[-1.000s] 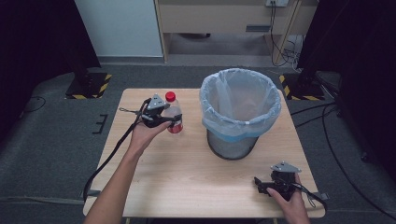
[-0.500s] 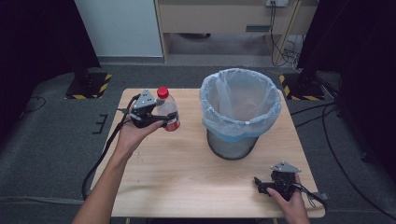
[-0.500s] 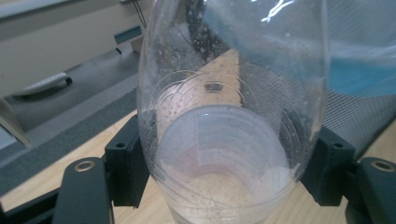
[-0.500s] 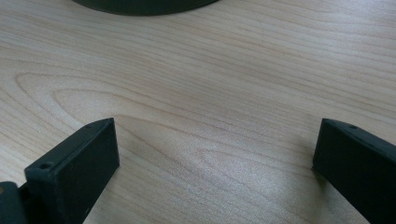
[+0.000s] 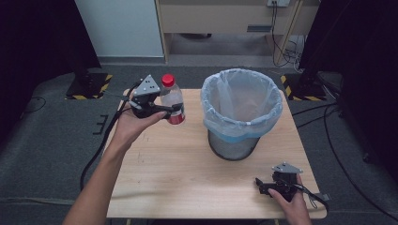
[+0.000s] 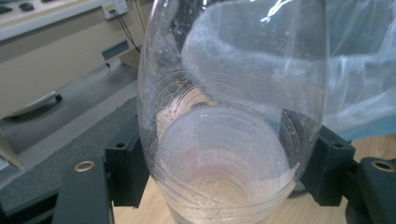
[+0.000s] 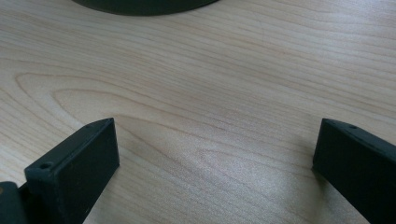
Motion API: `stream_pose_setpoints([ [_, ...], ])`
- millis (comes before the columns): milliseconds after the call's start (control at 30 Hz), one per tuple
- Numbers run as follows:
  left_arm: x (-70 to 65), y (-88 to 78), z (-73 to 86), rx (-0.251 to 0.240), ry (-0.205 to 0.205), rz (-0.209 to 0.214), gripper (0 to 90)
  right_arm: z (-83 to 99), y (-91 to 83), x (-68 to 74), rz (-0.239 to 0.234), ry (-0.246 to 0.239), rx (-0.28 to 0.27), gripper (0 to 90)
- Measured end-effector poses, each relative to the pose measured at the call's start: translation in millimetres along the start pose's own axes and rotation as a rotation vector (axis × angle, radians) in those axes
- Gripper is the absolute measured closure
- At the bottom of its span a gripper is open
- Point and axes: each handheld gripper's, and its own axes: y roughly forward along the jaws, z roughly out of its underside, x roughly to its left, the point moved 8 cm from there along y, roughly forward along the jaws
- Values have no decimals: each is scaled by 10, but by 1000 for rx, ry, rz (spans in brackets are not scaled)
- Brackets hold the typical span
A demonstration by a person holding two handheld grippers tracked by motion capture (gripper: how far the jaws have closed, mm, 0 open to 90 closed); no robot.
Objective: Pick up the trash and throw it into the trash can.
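Observation:
A clear plastic bottle with a red cap and a red label is held upright in the air over the table's far left part. My left gripper is shut on its body. In the left gripper view the bottle stands between the two black jaws, which press on its sides. A mesh waste bin lined with a pale blue bag stands to the right of the bottle, and its bag shows behind the bottle. My right gripper rests at the table's near right corner, open, its jaws wide apart over bare wood.
The wooden table has free room in its middle and near left. A cable trails from the left gripper over the table's left edge. The dark base of the bin lies just ahead of the right gripper.
The left hand has lifted the bottle off the table and carried it upward. The right gripper has stayed where it was.

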Motion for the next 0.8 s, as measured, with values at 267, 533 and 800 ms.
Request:
stream_pose_setpoints([
  [267,2,-15,-248,-12,15,19,284,0,0,0,0,0,0,3],
  [533,20,-31,-419,10,39,22,284,0,0,1,0,0,0,3],
  [800,-31,-82,-678,-5,59,36,285,0,0,0,0,0,0,3],
])
